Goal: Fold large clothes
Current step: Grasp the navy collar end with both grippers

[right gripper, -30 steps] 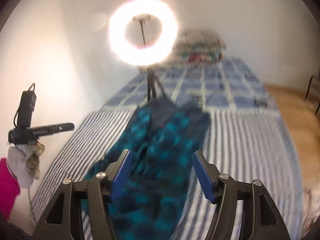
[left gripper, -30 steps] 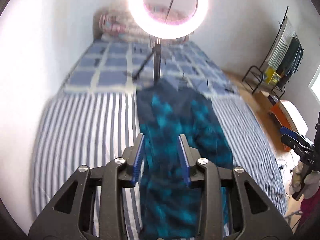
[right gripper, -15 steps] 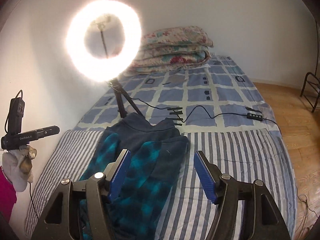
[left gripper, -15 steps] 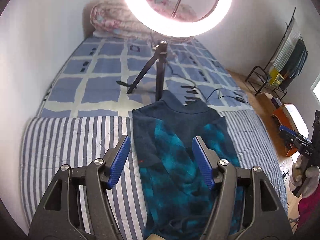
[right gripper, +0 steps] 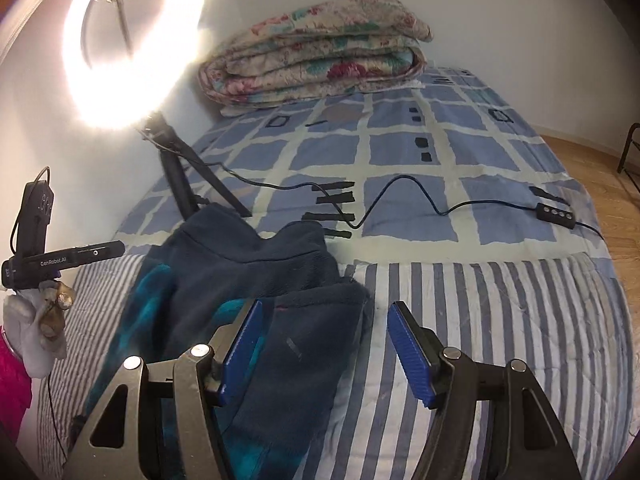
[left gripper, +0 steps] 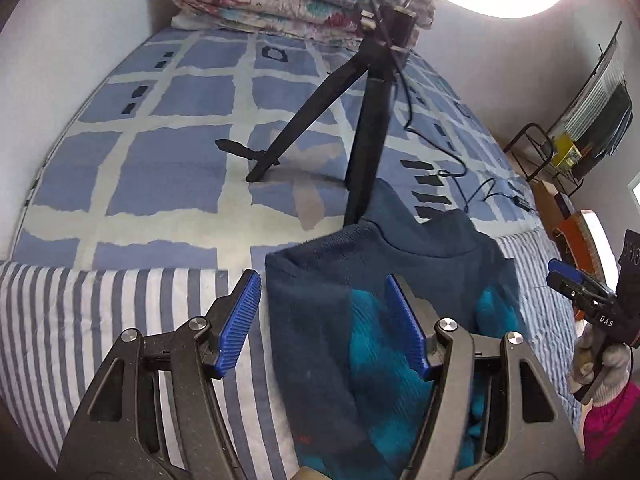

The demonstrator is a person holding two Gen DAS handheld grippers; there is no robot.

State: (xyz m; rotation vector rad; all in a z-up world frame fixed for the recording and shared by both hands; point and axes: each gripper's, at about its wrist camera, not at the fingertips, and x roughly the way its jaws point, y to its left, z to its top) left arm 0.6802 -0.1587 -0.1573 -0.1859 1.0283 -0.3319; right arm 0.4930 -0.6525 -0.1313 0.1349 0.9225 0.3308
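Both cameras have moved in closer to the top of the garment since half a second ago. In my left wrist view, the left hand-held gripper [left gripper: 322,322] stands wide and empty over the left top corner of the navy-and-teal fleece [left gripper: 320,340], which lies on the striped bed [left gripper: 100,312] below the tripod [left gripper: 360,128]. In my right wrist view, the right hand-held gripper [right gripper: 324,346] also gapes wide, straddling the fleece's [right gripper: 248,272] right edge, holding nothing.

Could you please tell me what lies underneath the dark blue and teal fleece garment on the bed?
The fleece garment lies on the striped blanket; its far edge covers a tripod foot. Anything else beneath is hidden.
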